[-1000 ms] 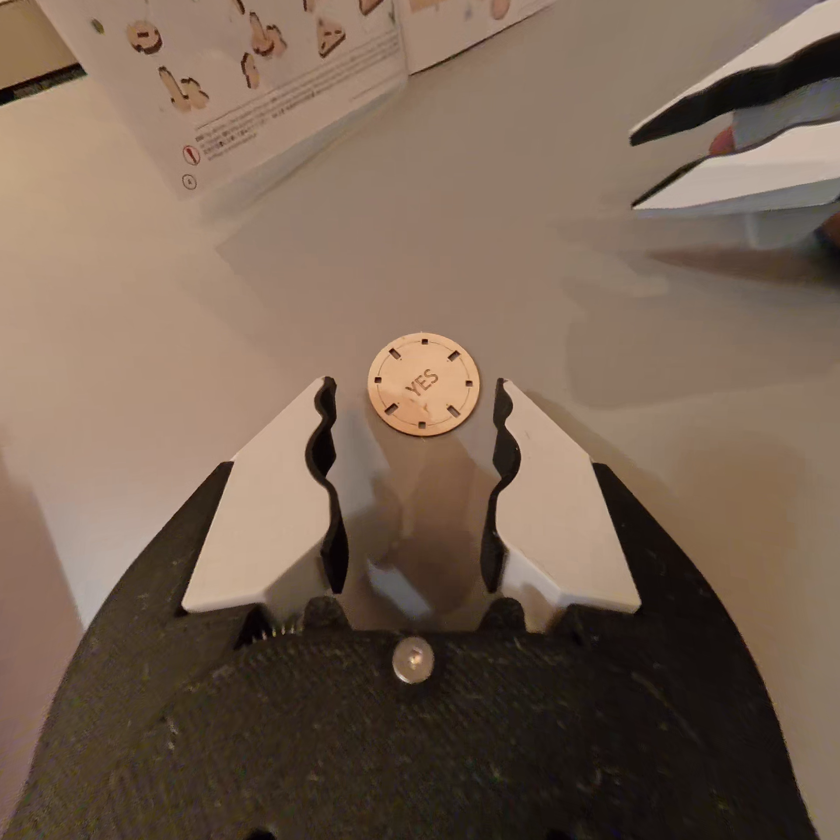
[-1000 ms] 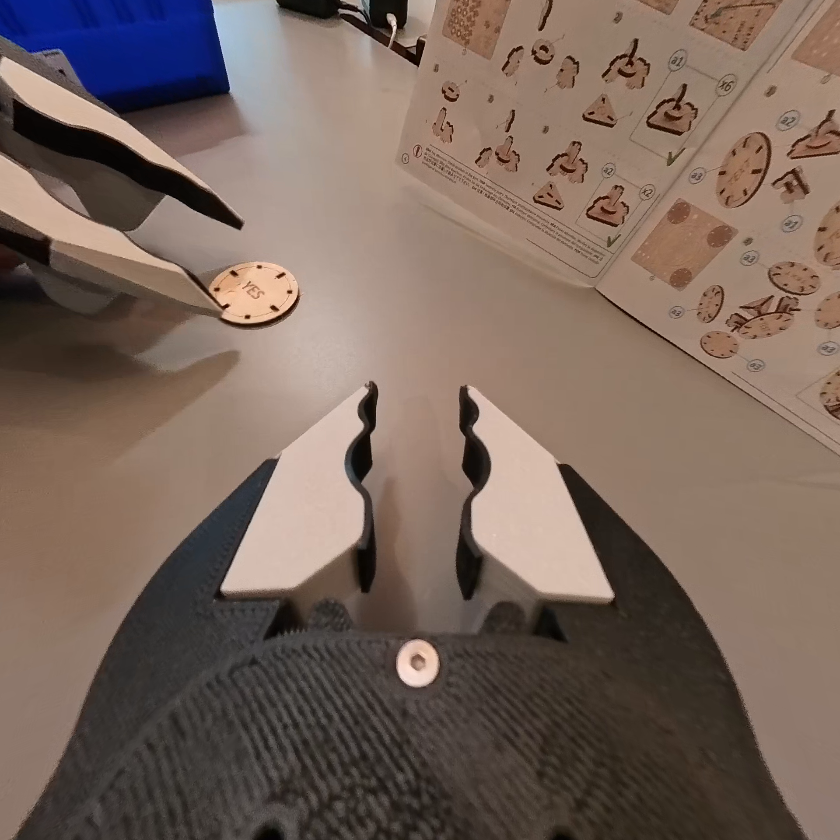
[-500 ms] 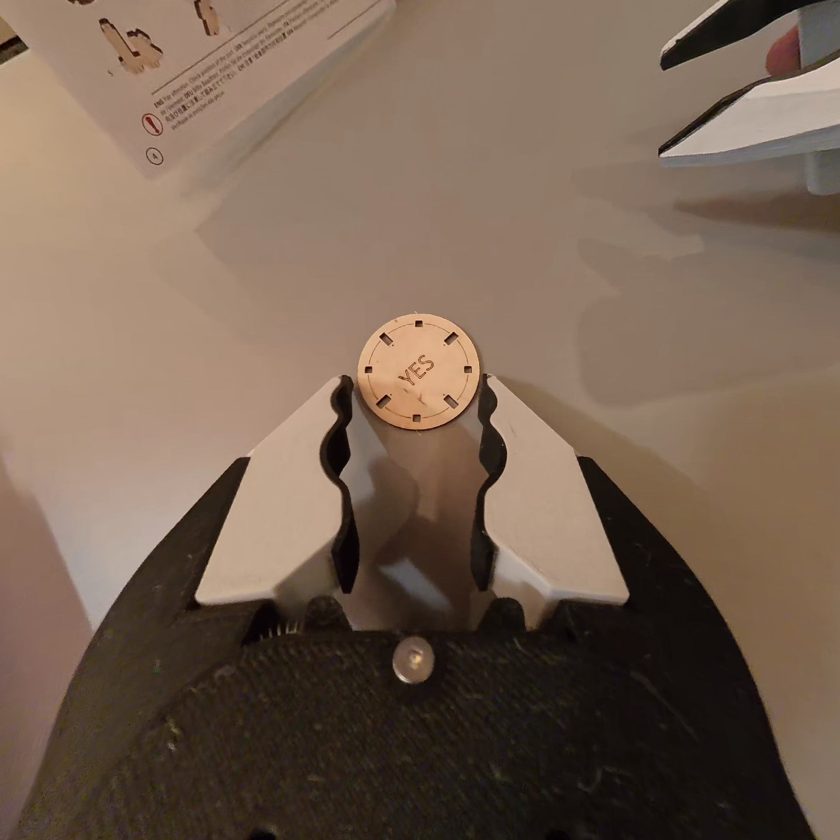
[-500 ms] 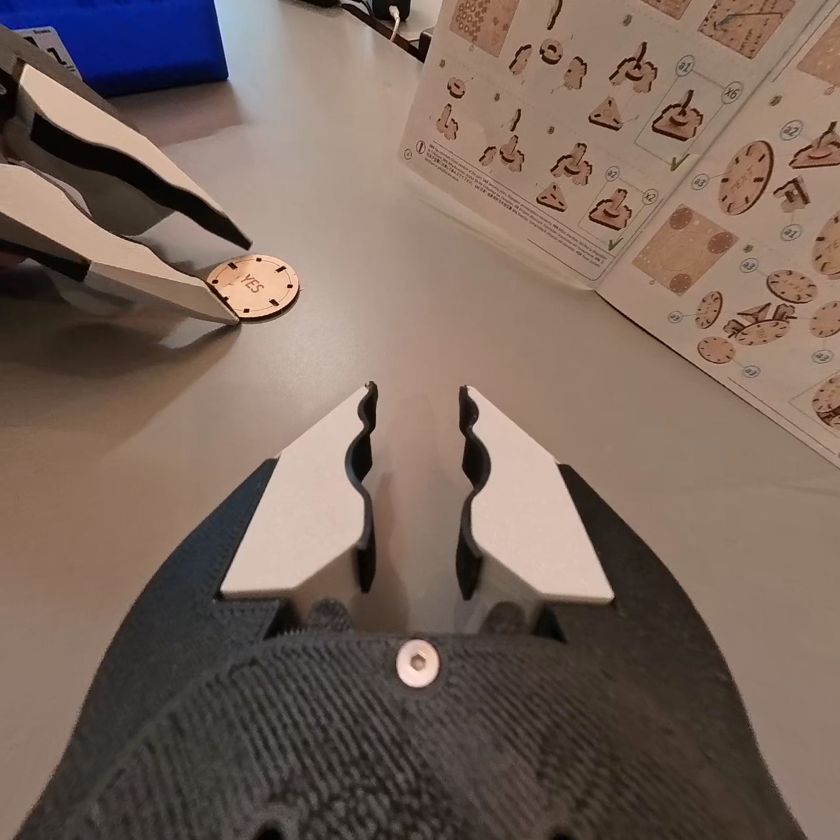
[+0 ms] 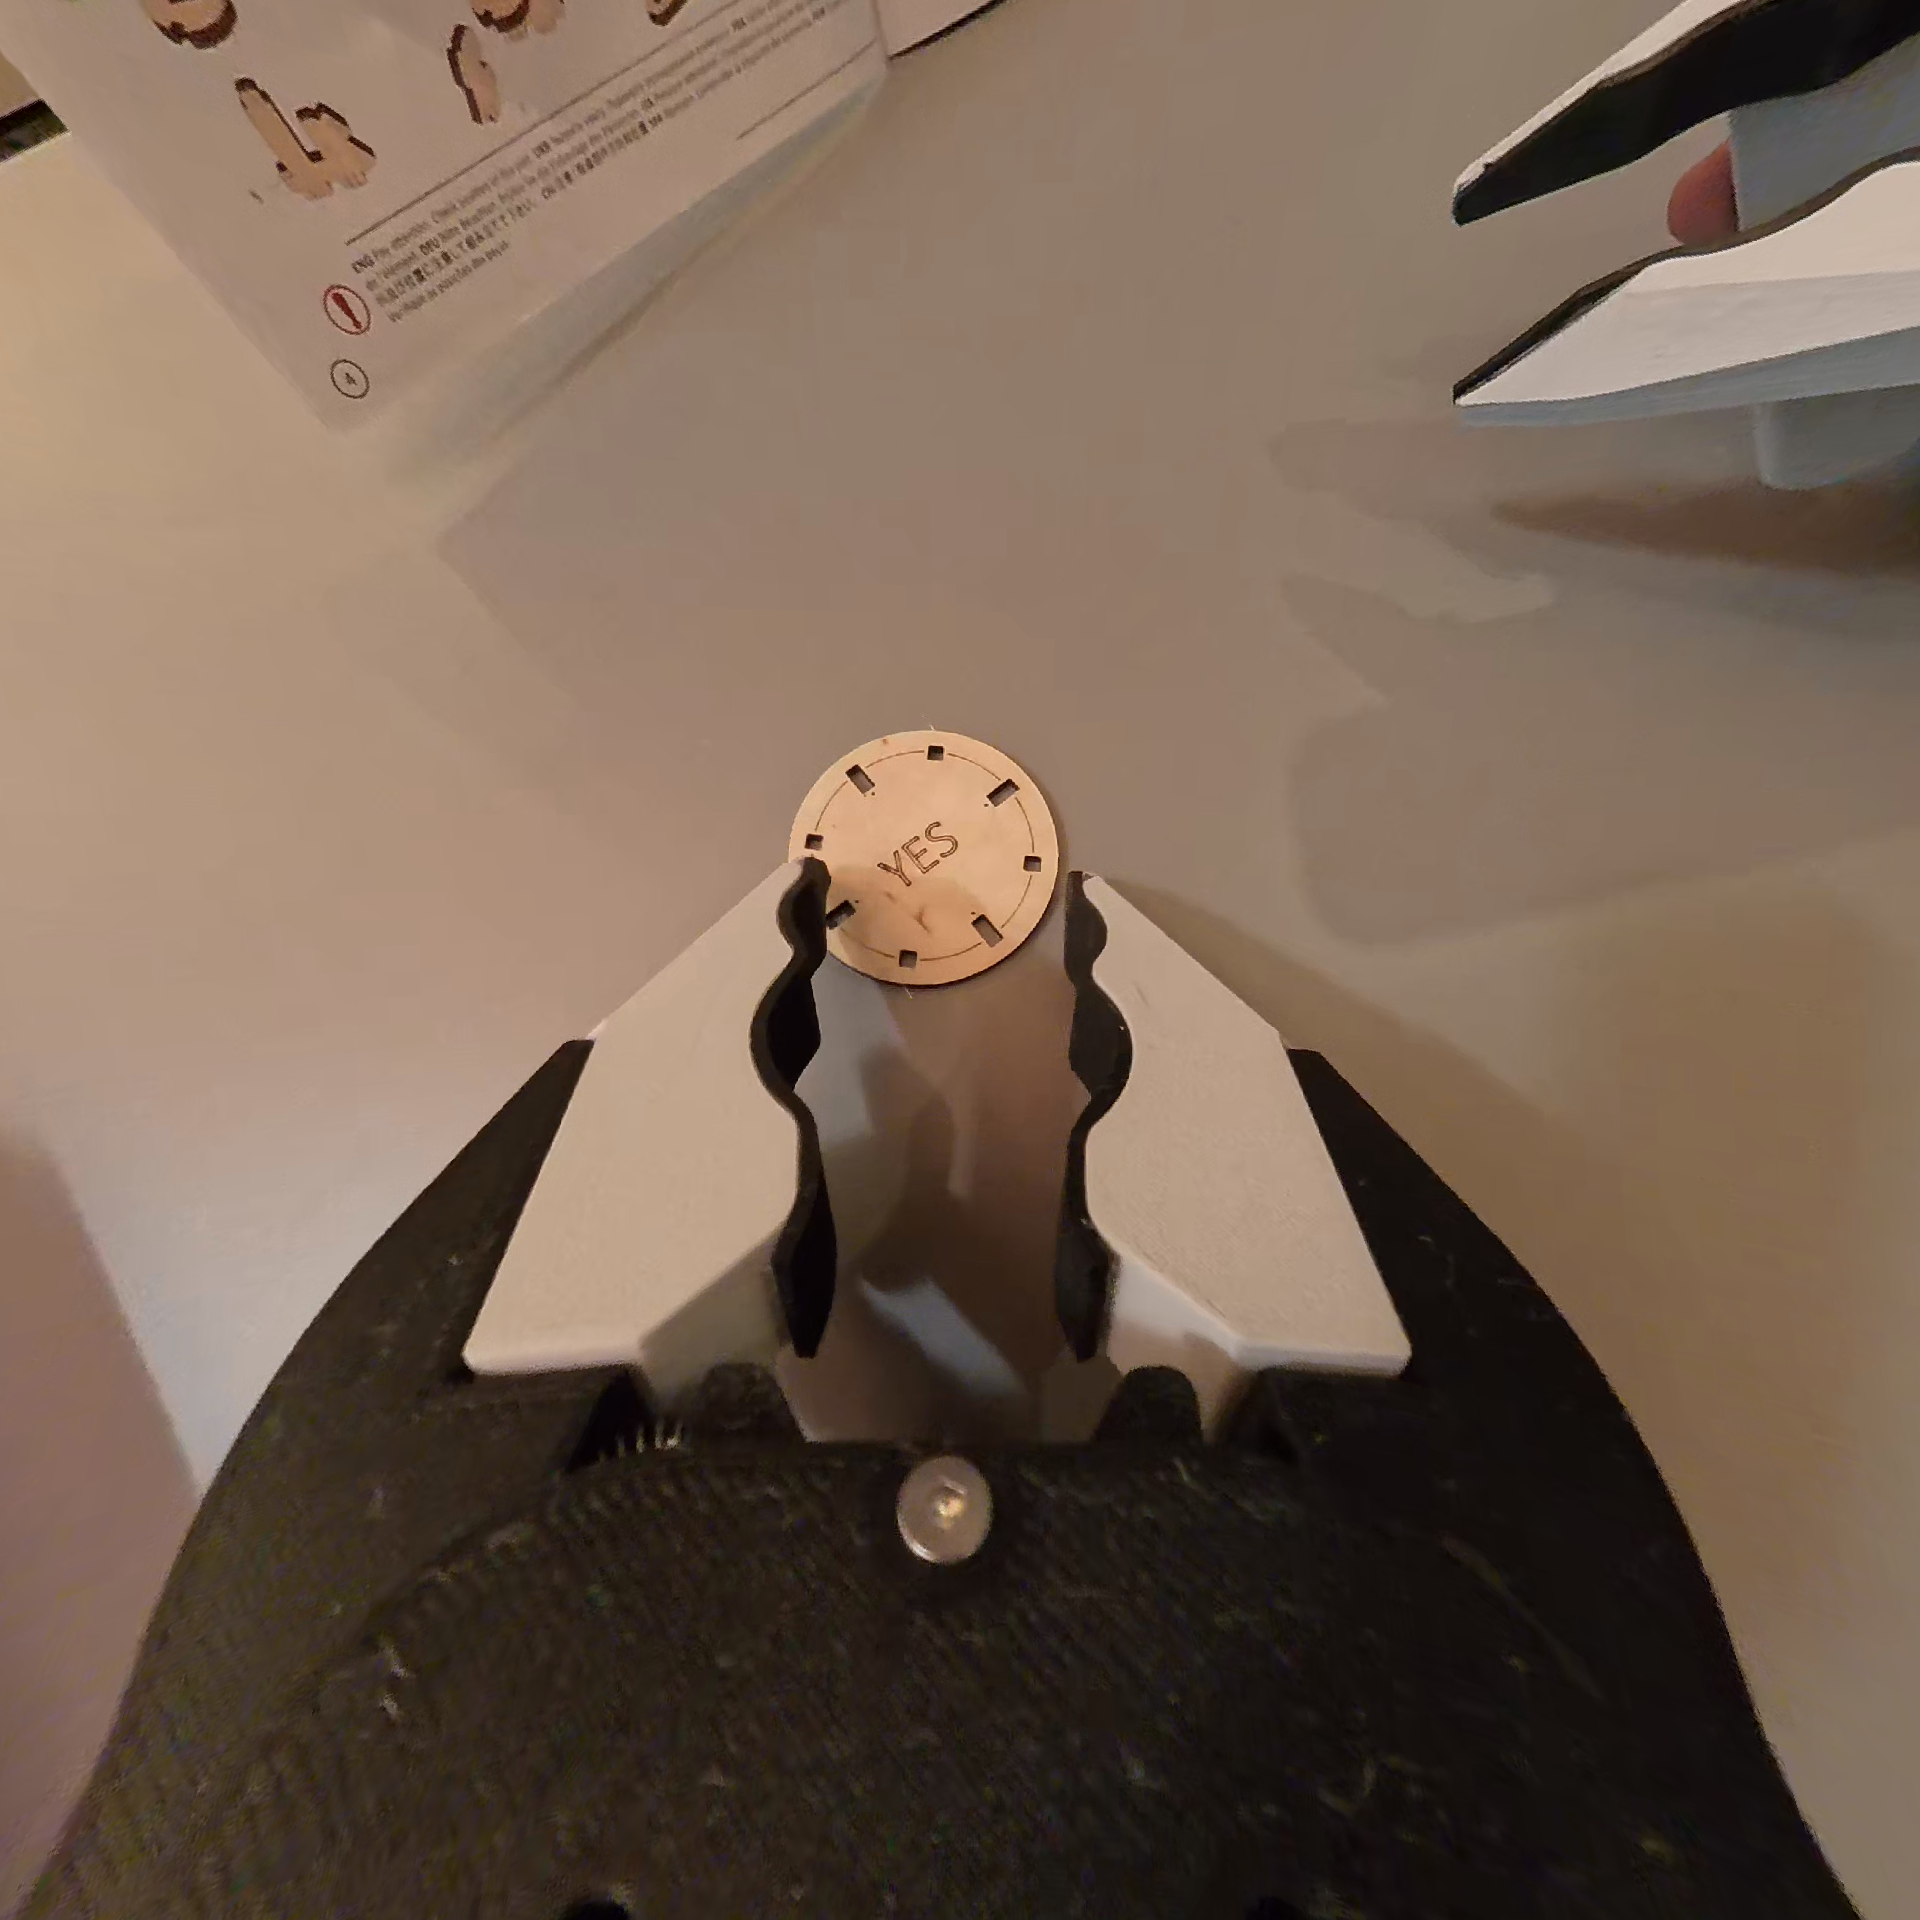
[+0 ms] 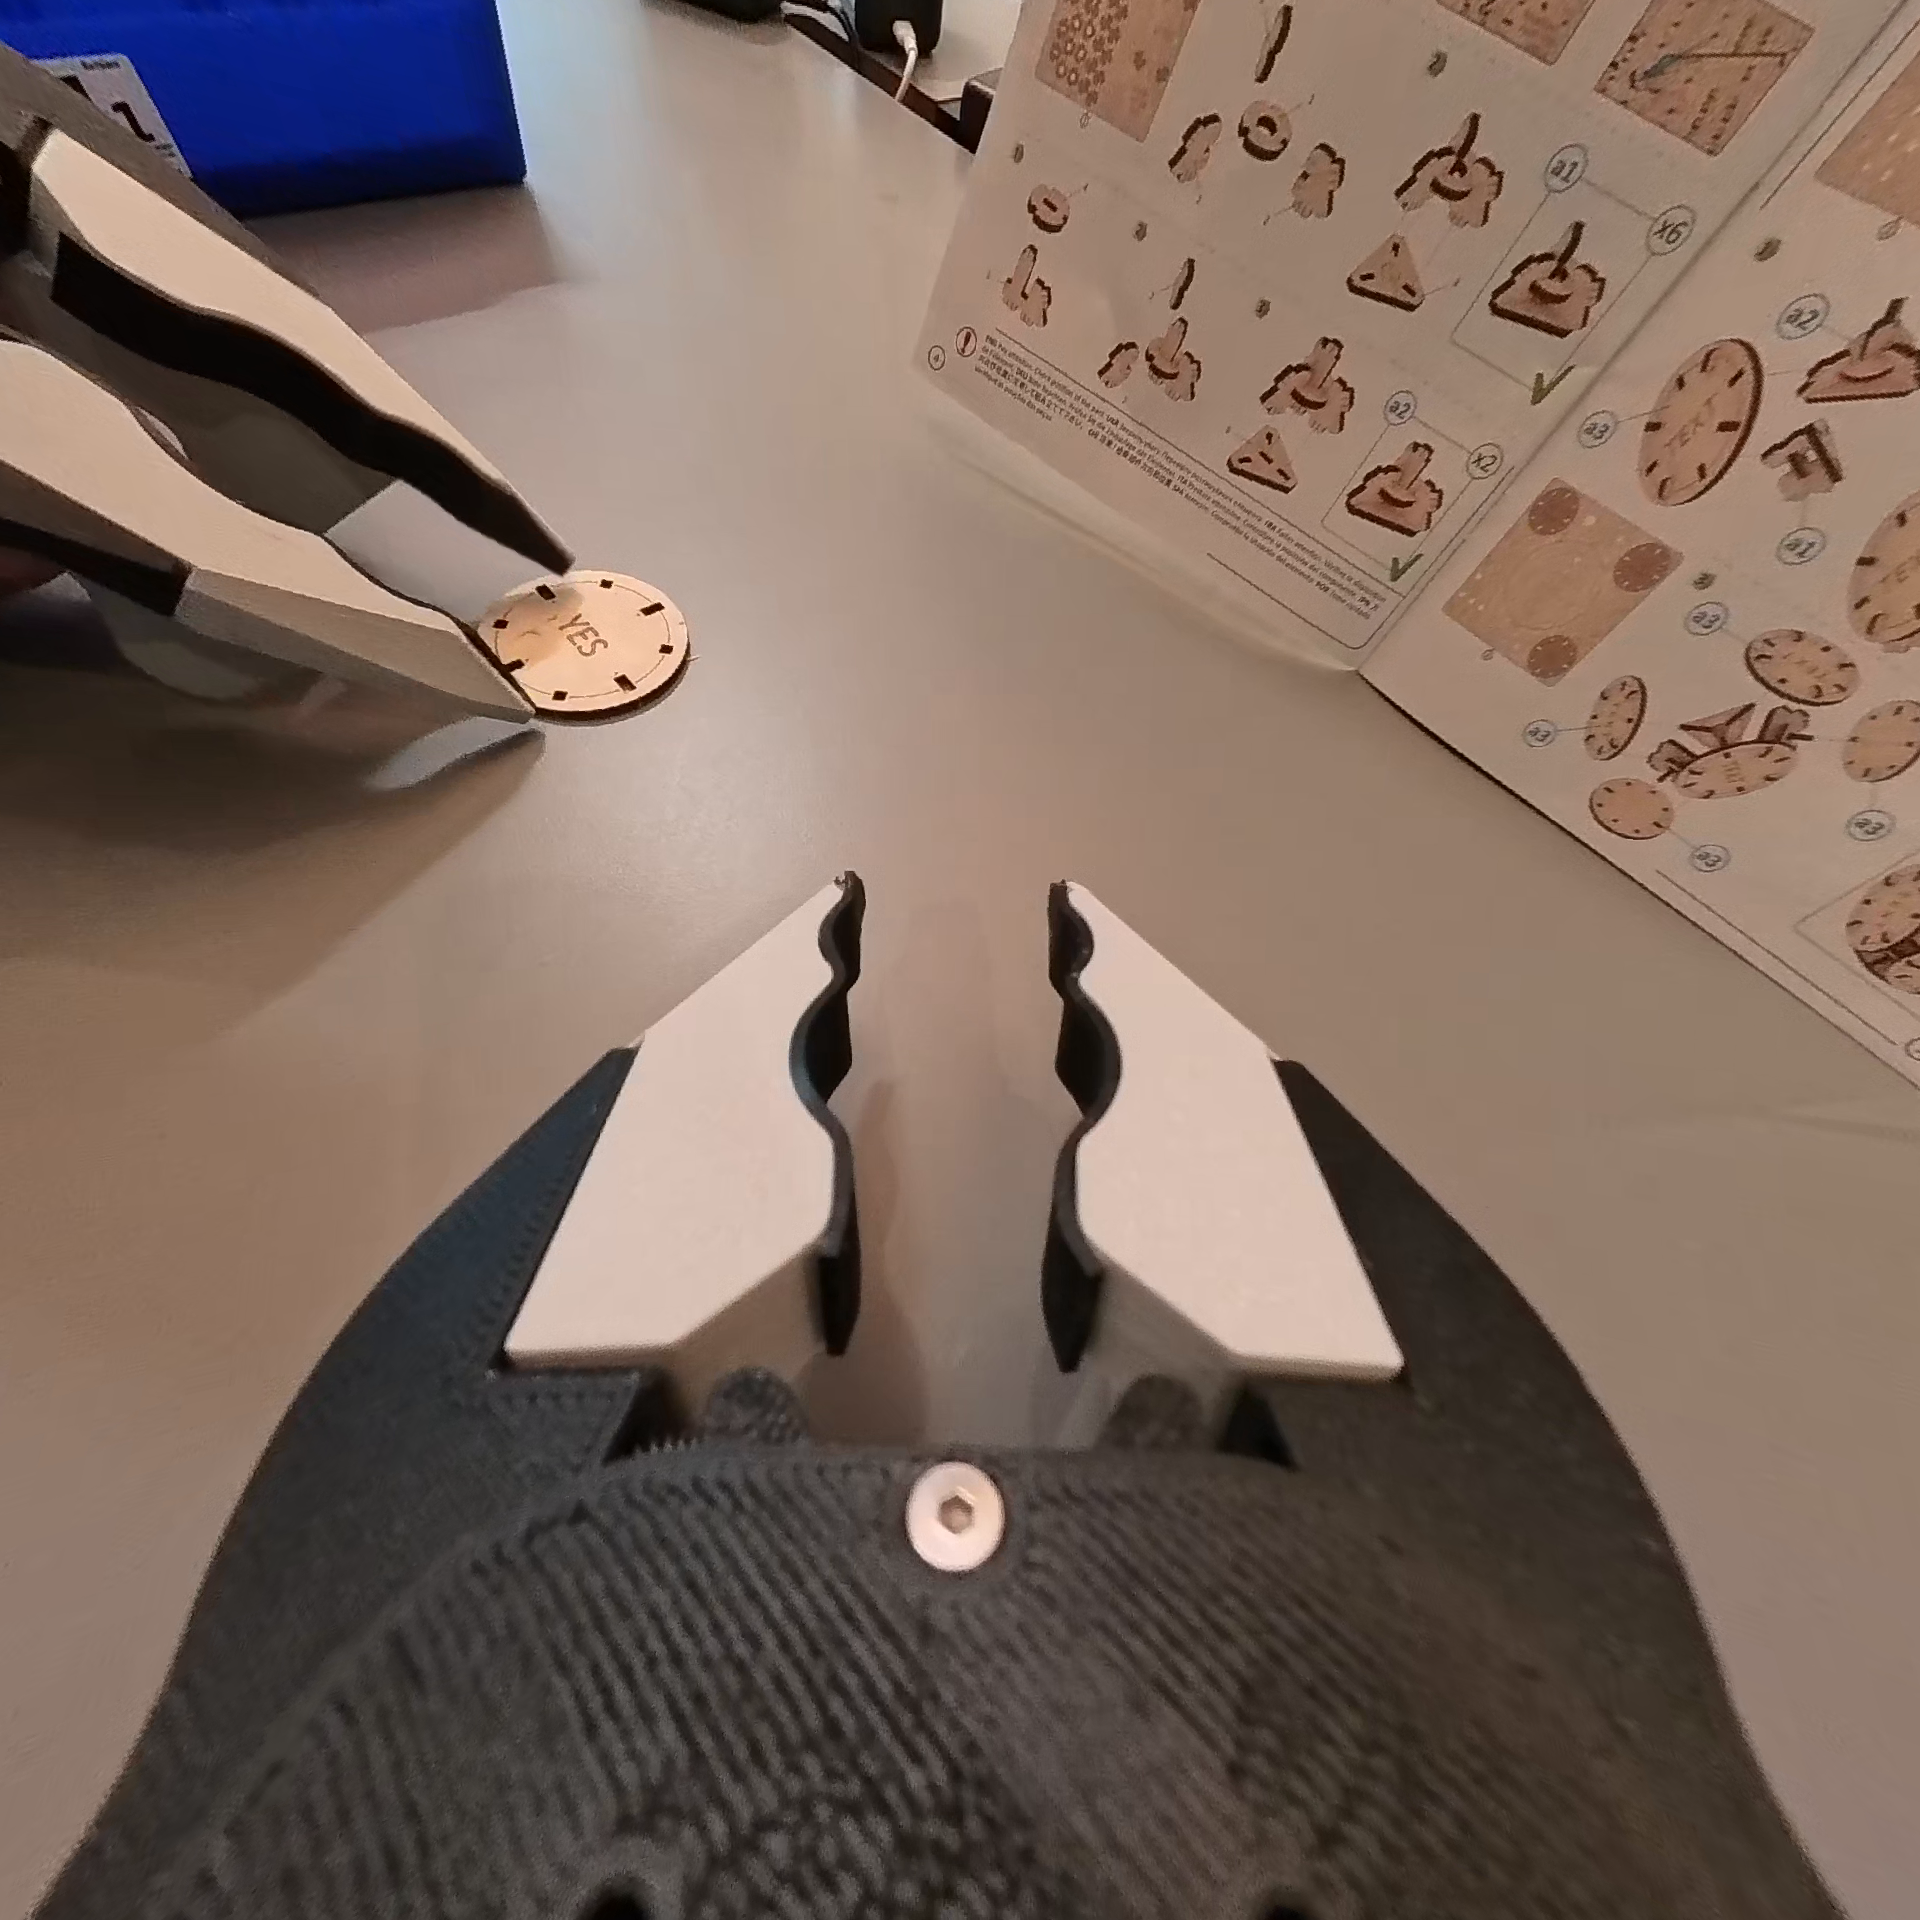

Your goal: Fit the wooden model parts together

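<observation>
Plywood disc [image 5: 923, 864], thin, round and pale, lying flat on the smooth grey table [image 5: 1039, 520]; small rectangular slots cut around its rim, a fine engraved ring just inside them, engraved lettering at the centre

Left gripper [image 5: 935, 883] low over the near half of the disc, fingers spread to either side of it: matte white wedge-shaped shells lined with wavy black rubber pads, set in a coarse black printed body with a bright hex screw. Left pad tip overlapping the disc's left edge, seemingly touching; right pad just beside the right edge, a thin strip of table showing between, so not pinching. Same gripper [image 6: 520, 644] seen from the right wrist view with both tips down at the disc [image 6: 590, 646], one at each side

Right gripper [image 6: 954, 894] well apart from the disc, hovering over bare table [image 6: 935, 623], fingers parted with nothing between the rippled black pads; also visible at the upper right of the left wrist view [image 5: 1465, 301], a fingertip of the person showing behind it

Instruction booklet [image 6: 1455, 364] open on the table beyond, glossy white pages printed with drawings of wooden parts; its corner [image 5: 468, 187] at the upper left of the left view. Blue plastic bin [image 6: 312, 83] at the far left edge, dark cables [image 6: 904, 42] beyond
</observation>
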A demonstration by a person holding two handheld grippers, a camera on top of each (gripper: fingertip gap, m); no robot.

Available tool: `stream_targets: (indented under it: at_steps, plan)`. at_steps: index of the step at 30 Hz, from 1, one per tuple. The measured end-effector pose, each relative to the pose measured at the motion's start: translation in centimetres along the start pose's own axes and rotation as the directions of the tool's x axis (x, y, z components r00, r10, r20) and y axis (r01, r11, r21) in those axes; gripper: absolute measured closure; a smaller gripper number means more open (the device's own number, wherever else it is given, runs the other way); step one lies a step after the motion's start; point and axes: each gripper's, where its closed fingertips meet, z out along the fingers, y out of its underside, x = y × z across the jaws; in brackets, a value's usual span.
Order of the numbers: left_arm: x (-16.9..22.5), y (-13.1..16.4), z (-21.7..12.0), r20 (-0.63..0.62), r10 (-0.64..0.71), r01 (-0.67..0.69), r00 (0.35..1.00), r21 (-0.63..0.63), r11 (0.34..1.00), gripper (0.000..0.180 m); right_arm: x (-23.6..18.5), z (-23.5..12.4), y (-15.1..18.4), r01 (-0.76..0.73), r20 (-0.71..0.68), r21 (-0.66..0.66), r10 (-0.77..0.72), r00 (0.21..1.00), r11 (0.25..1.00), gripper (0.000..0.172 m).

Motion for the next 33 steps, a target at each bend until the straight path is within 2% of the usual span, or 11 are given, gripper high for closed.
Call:
stream_targets:
  at_steps: [19,25,27,31,33]
  plan:
    - [-0.8,-0.3,-0.4,0.025,-0.051,0.05,0.998,0.034,0.998,0.13,0.2,0.0,0.0,-0.02,0.003,0.003,0.02,1.0,1.0,0.139]
    - [-1.3,-0.4,-0.6,0.07,-0.055,0.052,0.996,0.045,0.998,0.13,1.6,-0.1,-0.1,-0.176,0.027,0.018,0.176,0.984,0.984,0.144]
    - [-1.2,-0.4,-1.4,0.084,-0.117,0.111,0.99,0.071,0.991,0.131,2.8,-0.2,-0.1,-0.274,0.028,0.038,0.273,0.962,0.961,0.144]
    - [1.1,-2.5,-4.3,-0.08,-0.284,0.295,0.956,0.258,0.92,0.136,4.7,-0.4,-0.1,-0.41,0.023,0.071,0.409,0.912,0.909,0.14]
    - [2.4,-3.4,-5.1,-0.223,-0.284,0.346,0.933,0.328,0.879,0.144,4.3,0.3,-1.0,-0.404,0.04,0.078,0.402,0.915,0.911,0.147]
